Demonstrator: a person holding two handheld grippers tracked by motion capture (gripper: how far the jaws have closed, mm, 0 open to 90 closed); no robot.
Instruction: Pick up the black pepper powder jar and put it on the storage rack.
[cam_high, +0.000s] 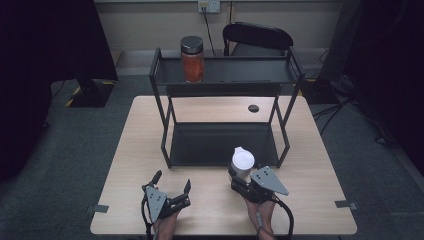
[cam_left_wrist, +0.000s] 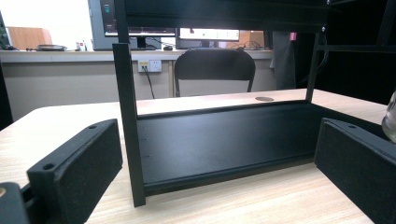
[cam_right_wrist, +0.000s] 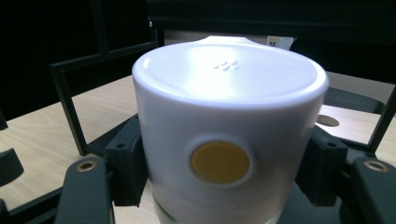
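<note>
white-lidded jar (cam_right_wrist: 229, 135): glossy smooth plastic lid, clear glass below
shelf rack (cam_high: 222, 145): matt black metal
tabletop (cam_high: 140, 150): pale wood grain, matt
right hand-held gripper (cam_right_wrist: 224, 186): matt black pads
glass jar (cam_high: 192, 60): shiny glass, dark lid

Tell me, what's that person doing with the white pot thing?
A person sits at a wooden table with a gripper in each hand. The right gripper is shut on a white-lidded container, holding it just in front of a black two-level shelf rack. The left gripper is open, holds nothing and hovers over the table near the rack's front left leg. A jar of orange stuff stands on the rack's top shelf. The bottom shelf looks bare, so the container may be headed there.
</note>
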